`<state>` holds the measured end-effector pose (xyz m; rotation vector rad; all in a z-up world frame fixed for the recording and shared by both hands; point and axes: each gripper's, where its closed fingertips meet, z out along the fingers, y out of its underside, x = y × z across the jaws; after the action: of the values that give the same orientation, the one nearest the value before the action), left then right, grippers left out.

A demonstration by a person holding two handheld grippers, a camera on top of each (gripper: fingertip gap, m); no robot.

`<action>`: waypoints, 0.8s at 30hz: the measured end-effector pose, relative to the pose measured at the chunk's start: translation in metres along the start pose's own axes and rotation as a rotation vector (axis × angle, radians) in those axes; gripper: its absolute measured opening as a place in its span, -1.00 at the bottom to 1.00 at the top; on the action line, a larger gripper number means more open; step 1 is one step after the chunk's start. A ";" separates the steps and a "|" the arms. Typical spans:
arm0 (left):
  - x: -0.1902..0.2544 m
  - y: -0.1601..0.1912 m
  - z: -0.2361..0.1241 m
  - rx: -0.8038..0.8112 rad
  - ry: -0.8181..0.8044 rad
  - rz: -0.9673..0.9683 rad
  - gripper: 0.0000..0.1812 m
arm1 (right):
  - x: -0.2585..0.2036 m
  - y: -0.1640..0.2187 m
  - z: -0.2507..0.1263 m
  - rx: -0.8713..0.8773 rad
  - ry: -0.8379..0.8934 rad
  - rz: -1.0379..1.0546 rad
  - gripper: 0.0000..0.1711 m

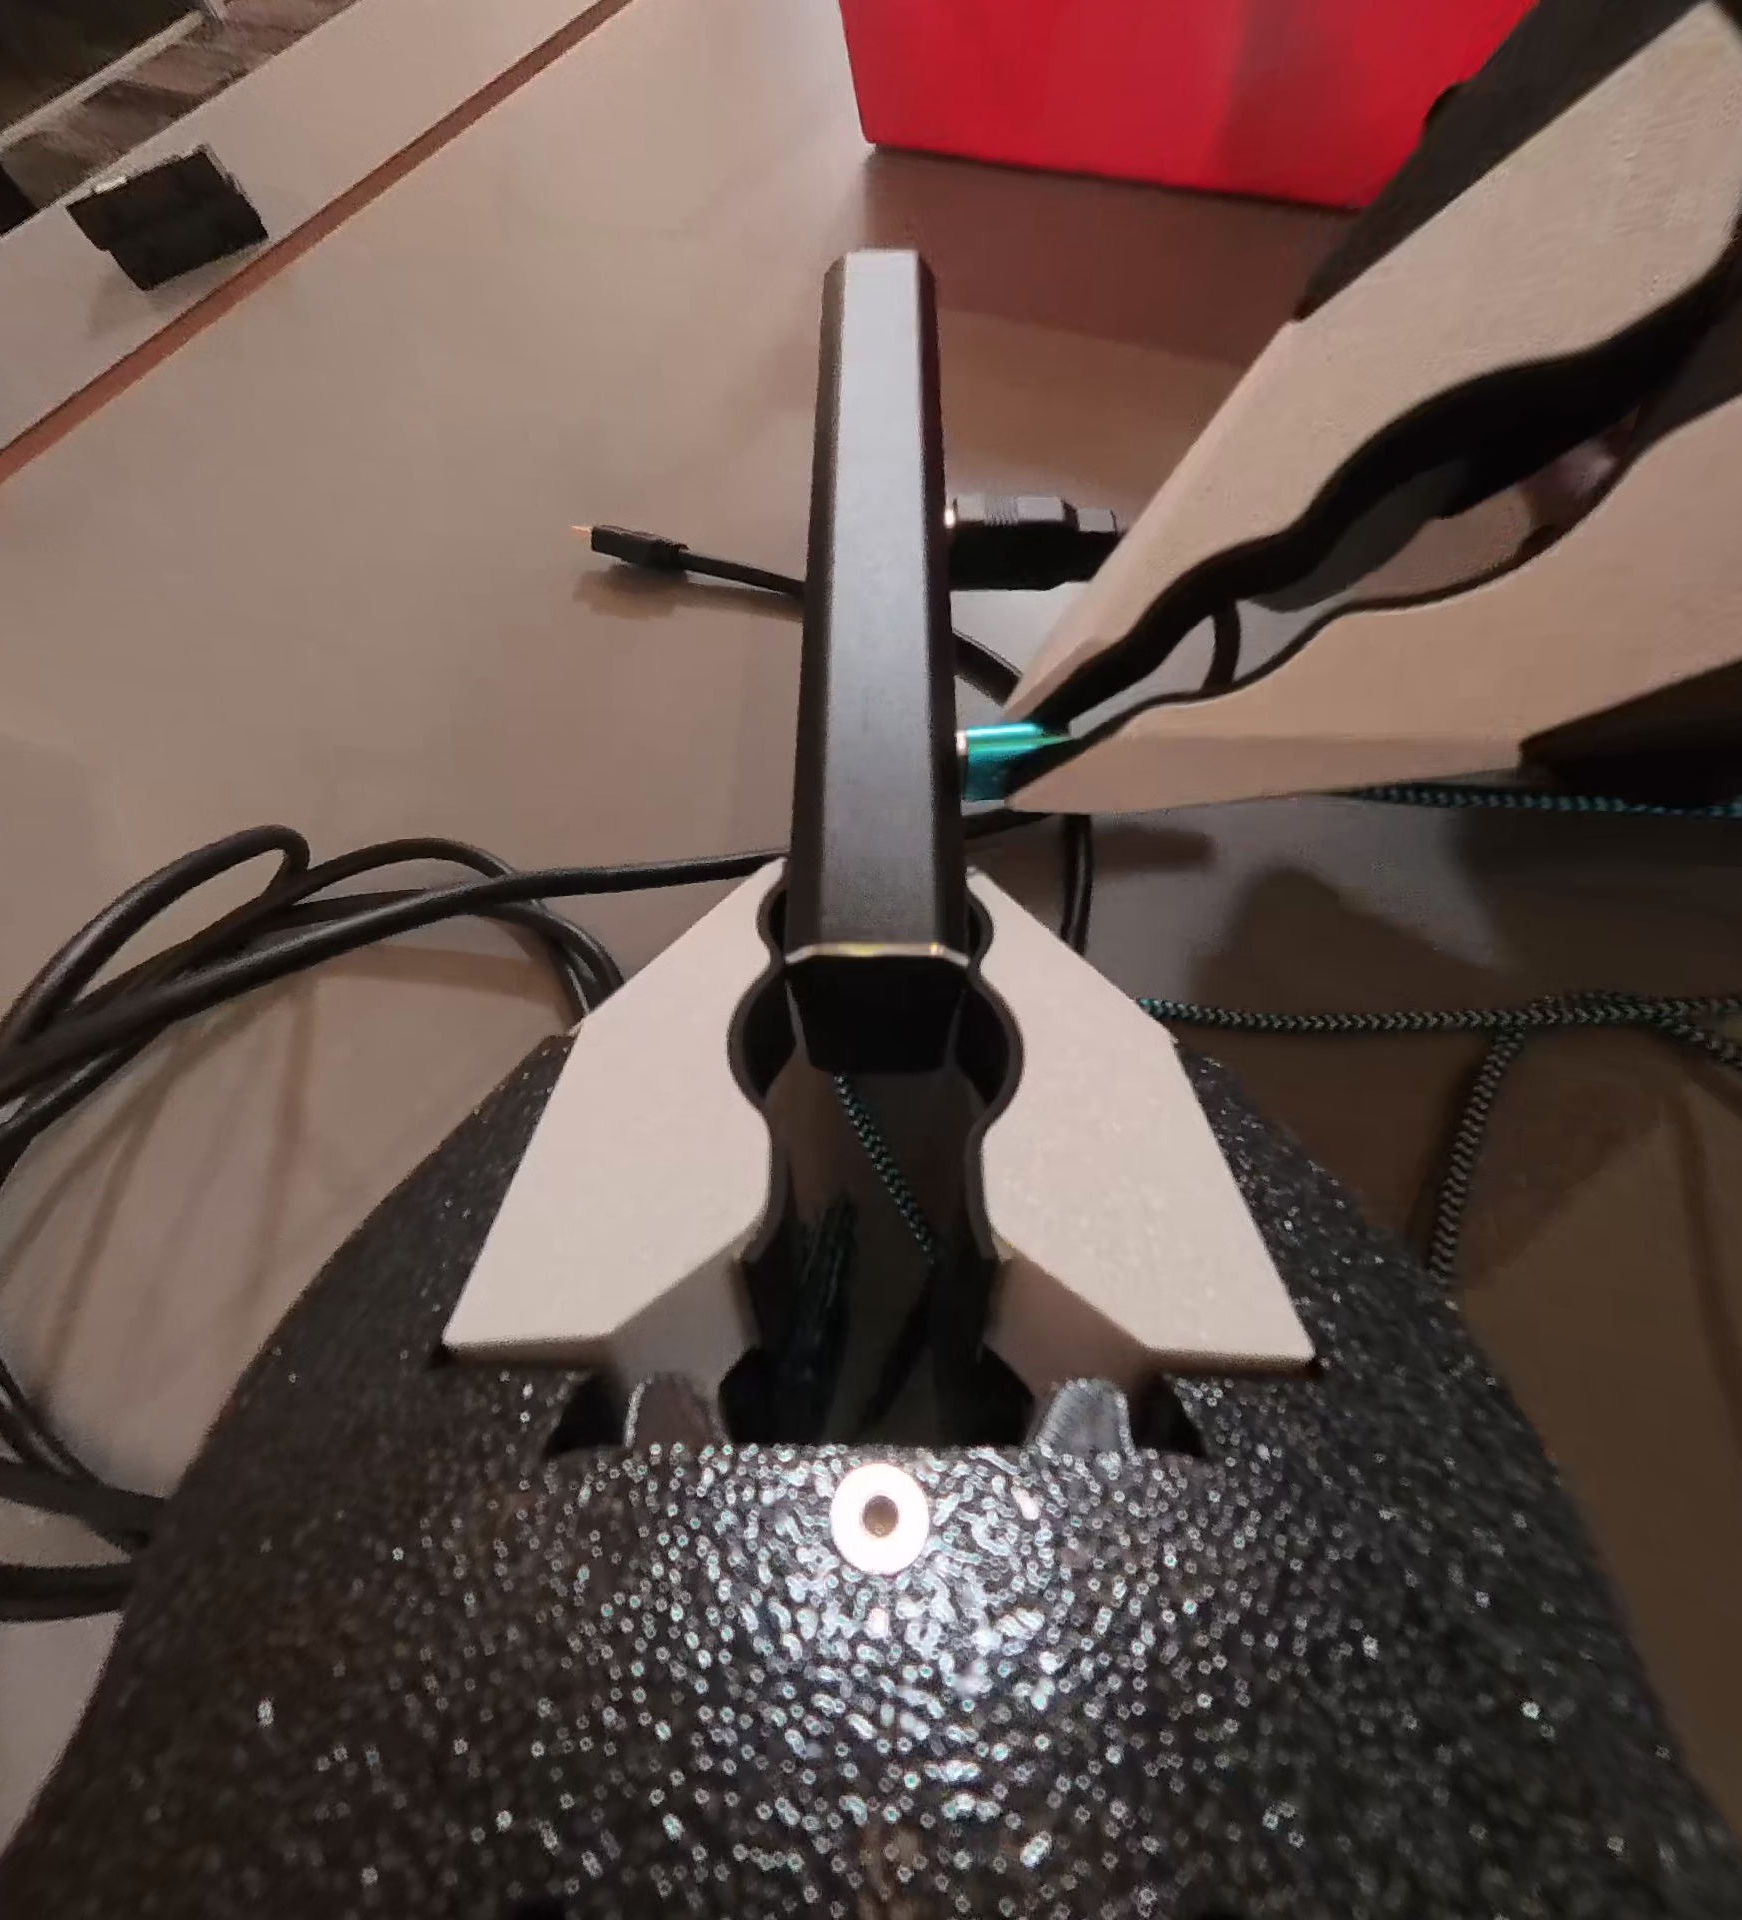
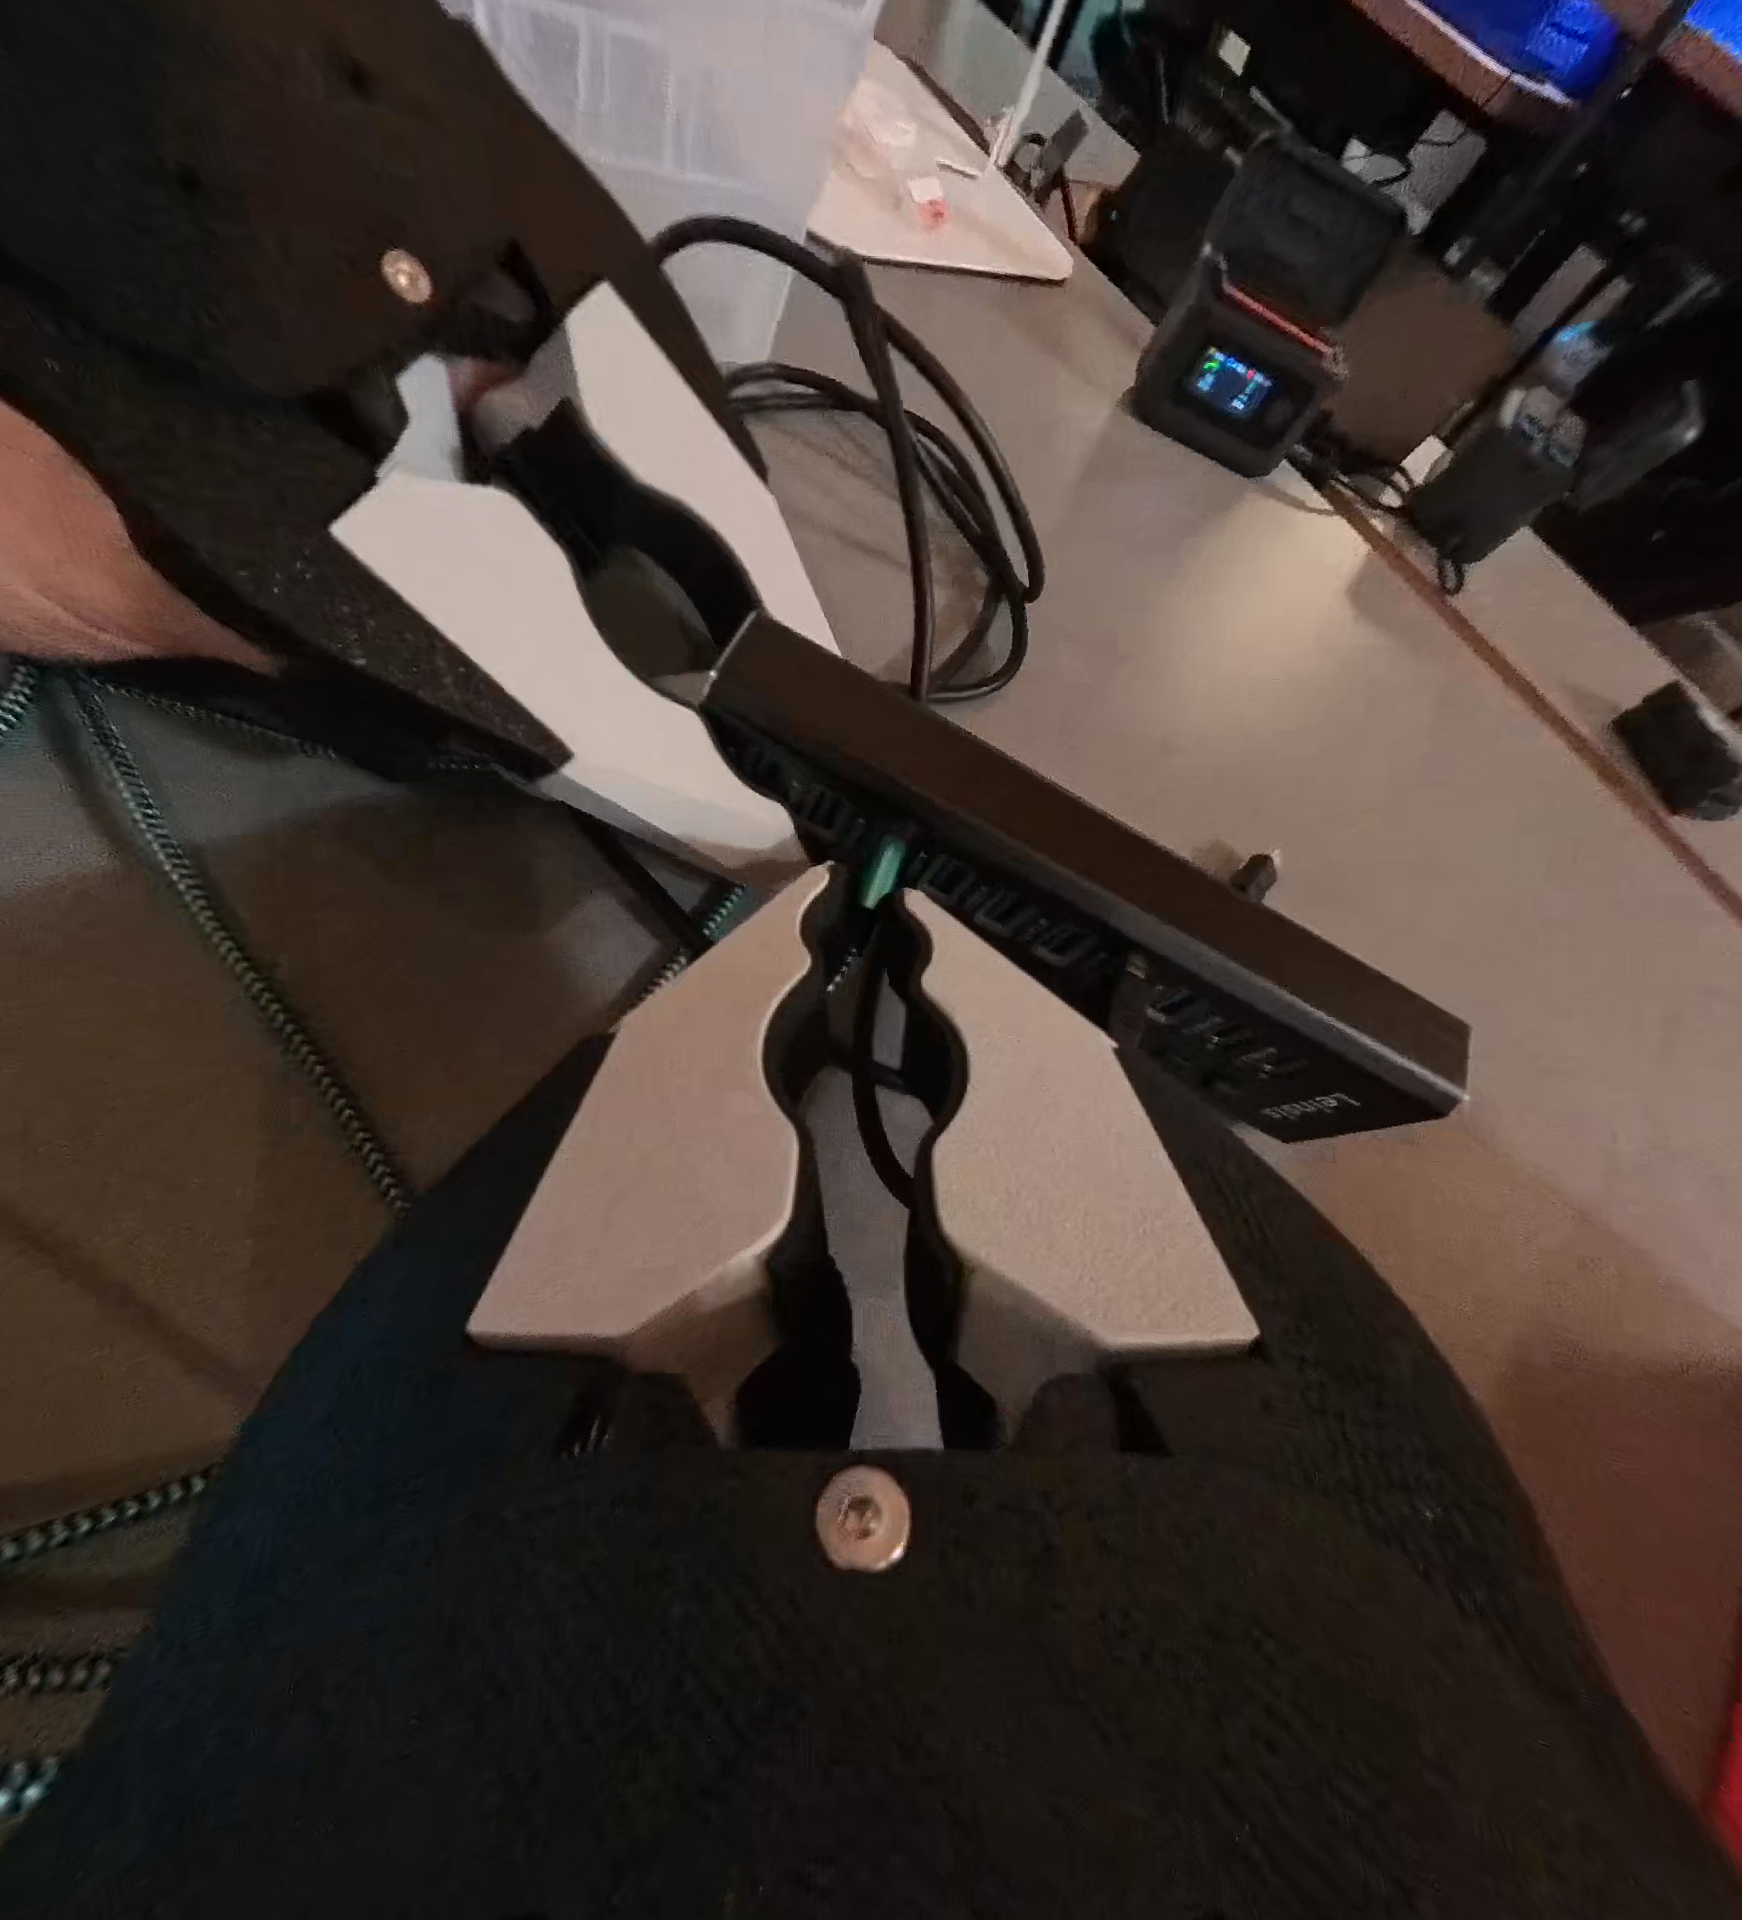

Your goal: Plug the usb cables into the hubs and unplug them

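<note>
Hub [image 1: 872, 644]: long, slim bar, matt black metal with bevelled edges; held up off the tabletop [image 1: 327, 468], its near end clamped between the pale, wavy-edged fingers of the left claw [image 1: 872, 935]. In the right wrist view the hub [image 2: 1075, 862] shows a row of ports along one long face; the ports are blurred and cannot be counted.

Teal plug [image 1: 997, 764]: small metallic connector, seated against the hub's right side, pinched at the tips of the right claw [image 1: 1028, 769], which is nearly closed on it. Right wrist view: same plug [image 2: 882, 868] just past the right claw [image 2: 862, 914]; its back half is hidden between the fingers.

Braided cord [image 1: 1532, 1049]: teal-and-black woven sheath, trailing over the tabletop on the right; cut off at the frame edge.

Black plug [image 1: 1033, 530]: chunky, moulded, sits in the hub's side farther along; partly hidden by the right claw.

Loose cable end [image 1: 638, 545]: thin black lead with a small metal tip, lying on the tabletop left of the hub, apart from it.

Coiled black cable [image 1: 171, 1039]: smooth, rubbery loops at left.

Red box [image 1: 1158, 83]: glossy, beyond the hub, top cut off.

Claw bodies: rough, speckled black plastic, one silver screw each
</note>
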<state>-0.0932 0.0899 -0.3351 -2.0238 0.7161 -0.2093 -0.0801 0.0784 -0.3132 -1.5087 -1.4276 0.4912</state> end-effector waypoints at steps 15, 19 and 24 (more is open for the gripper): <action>0.014 -0.003 -0.009 0.024 0.127 -0.097 -0.54 | 0.001 0.001 -0.003 0.046 -0.030 0.036 -0.93; 0.010 -0.007 0.005 -0.017 0.075 -0.049 -0.65 | 0.002 0.002 -0.002 0.044 -0.015 0.025 -0.93; 0.003 -0.004 0.006 -0.008 0.024 -0.104 -0.70 | 0.003 0.002 -0.002 0.028 -0.029 0.133 -0.94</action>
<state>-0.0871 0.0940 -0.3357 -2.0716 0.6283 -0.2924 -0.0773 0.0810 -0.3129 -1.5862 -1.3426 0.6134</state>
